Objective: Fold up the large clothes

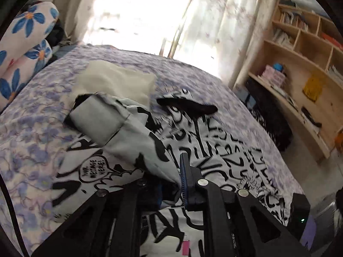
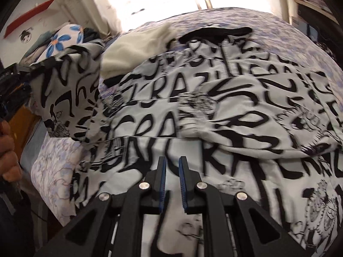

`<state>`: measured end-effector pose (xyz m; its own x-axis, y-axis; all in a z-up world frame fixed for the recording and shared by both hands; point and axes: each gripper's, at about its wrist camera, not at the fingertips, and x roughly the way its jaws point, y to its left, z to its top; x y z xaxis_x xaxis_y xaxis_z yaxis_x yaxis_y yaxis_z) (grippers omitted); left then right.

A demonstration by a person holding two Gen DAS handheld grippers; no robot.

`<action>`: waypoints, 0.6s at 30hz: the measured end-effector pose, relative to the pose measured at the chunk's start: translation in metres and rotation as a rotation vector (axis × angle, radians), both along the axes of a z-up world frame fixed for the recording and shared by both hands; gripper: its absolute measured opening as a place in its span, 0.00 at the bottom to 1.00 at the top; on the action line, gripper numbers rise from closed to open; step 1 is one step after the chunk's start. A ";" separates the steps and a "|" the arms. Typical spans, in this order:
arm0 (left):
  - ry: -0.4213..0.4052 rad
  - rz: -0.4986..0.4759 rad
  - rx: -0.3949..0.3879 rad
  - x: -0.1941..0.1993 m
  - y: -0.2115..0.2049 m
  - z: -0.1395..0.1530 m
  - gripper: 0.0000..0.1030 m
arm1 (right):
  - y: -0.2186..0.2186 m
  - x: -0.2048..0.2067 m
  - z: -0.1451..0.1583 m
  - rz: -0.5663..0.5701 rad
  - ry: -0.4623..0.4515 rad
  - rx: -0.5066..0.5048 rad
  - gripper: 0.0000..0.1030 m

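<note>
A large white jacket point(image 1: 214, 150) covered in black lettering lies spread on the bed, its black collar point(image 1: 188, 107) at the far end. My left gripper point(image 1: 171, 162) is shut on a sleeve point(image 1: 128, 132) of it, and the sleeve hangs folded over the near finger, grey lining and cuff showing. In the right wrist view the same sleeve point(image 2: 64, 85) is held up at the left over the jacket body point(image 2: 214, 107). My right gripper point(image 2: 171, 162) hovers just over the jacket's lower part. Its fingers stand a narrow gap apart with nothing between them.
The bed has a purple floral sheet point(image 1: 32, 117). A cream folded cloth point(image 1: 113, 81) lies beyond the jacket near the collar. Blue-flowered pillows point(image 1: 25, 32) are stacked at the left. A wooden bookshelf point(image 1: 300, 53) stands to the right, past the bed's edge. A person's hand point(image 2: 8, 150) shows at the left.
</note>
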<state>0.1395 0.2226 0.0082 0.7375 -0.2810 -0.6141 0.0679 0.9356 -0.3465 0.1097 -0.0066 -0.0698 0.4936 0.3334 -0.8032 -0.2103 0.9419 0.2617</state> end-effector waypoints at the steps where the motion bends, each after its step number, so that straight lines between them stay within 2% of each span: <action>1: 0.026 -0.028 0.004 0.005 -0.014 -0.010 0.24 | -0.013 -0.001 -0.002 -0.023 0.003 -0.001 0.12; 3: 0.100 -0.094 0.032 0.016 -0.049 -0.038 0.32 | -0.031 0.000 -0.005 -0.050 0.009 0.002 0.12; 4: 0.126 -0.117 0.039 0.015 -0.061 -0.047 0.41 | -0.042 0.000 -0.008 -0.067 0.014 0.004 0.12; 6: 0.194 -0.162 0.046 0.016 -0.081 -0.069 0.51 | -0.057 0.000 -0.011 -0.085 0.021 0.006 0.12; 8: 0.219 -0.181 0.046 0.009 -0.090 -0.079 0.51 | -0.066 0.000 -0.013 -0.091 0.019 0.011 0.15; 11: 0.216 -0.171 0.053 -0.007 -0.093 -0.077 0.53 | -0.072 0.001 -0.014 -0.085 0.007 0.033 0.27; 16: 0.169 -0.109 0.045 -0.022 -0.075 -0.061 0.66 | -0.065 0.011 -0.017 -0.043 0.021 0.103 0.30; 18: 0.157 -0.080 0.050 -0.033 -0.064 -0.058 0.68 | -0.057 0.016 -0.018 -0.018 0.029 0.113 0.30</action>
<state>0.1062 0.1584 -0.0499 0.6083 -0.3013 -0.7343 0.0917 0.9456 -0.3121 0.1261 -0.0637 -0.0875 0.4773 0.4139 -0.7752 -0.1849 0.9097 0.3719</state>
